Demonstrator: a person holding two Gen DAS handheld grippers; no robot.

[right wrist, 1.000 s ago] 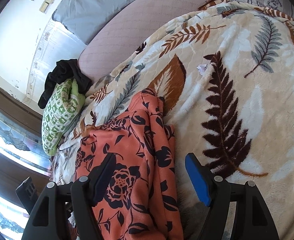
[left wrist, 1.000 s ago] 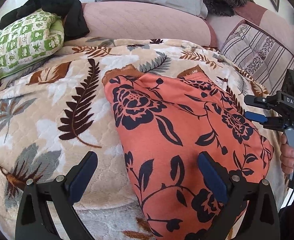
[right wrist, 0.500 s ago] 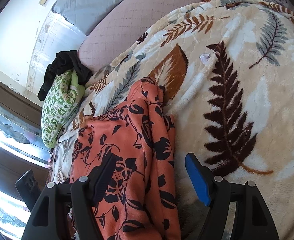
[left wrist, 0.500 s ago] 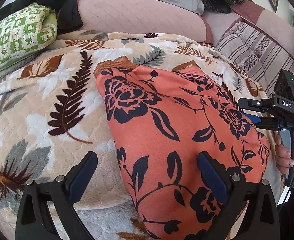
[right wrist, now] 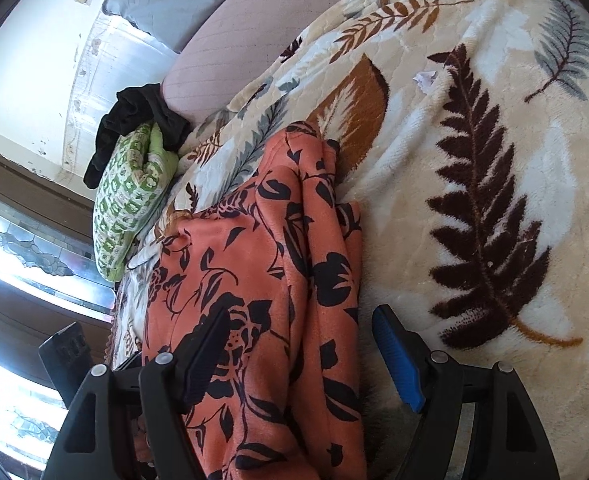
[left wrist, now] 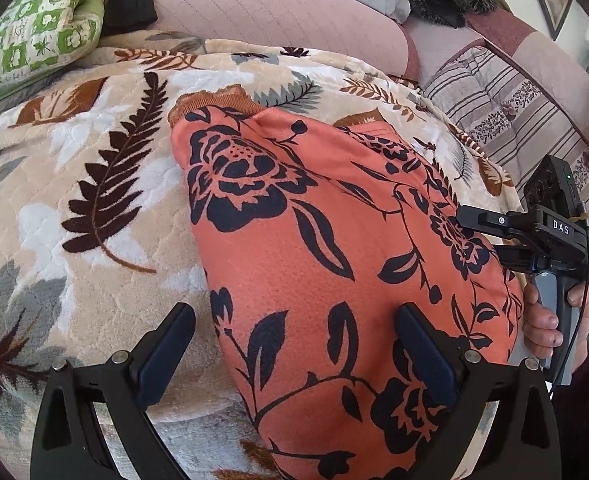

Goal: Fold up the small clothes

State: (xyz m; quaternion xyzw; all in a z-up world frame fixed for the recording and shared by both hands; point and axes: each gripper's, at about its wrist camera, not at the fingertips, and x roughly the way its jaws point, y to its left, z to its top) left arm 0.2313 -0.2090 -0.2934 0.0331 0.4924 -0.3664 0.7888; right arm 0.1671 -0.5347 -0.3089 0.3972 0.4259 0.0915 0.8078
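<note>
Both grippers have dipped closer over the bed, where the left gripper (left wrist: 294, 356) hangs with fingers spread wide and empty above the orange floral garment (left wrist: 334, 248) lying flat on the leaf-print blanket (left wrist: 74, 152), the right gripper (right wrist: 298, 354) likewise gaping, gripping nothing.

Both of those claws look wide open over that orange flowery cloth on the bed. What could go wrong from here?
The left gripper straddles the edge of the orange floral garment, so closing might also pinch the plush leaf-print blanket beneath. The right gripper hangs over bunched folds; grabbing there could catch several layers and leave the fold crooked.
</note>
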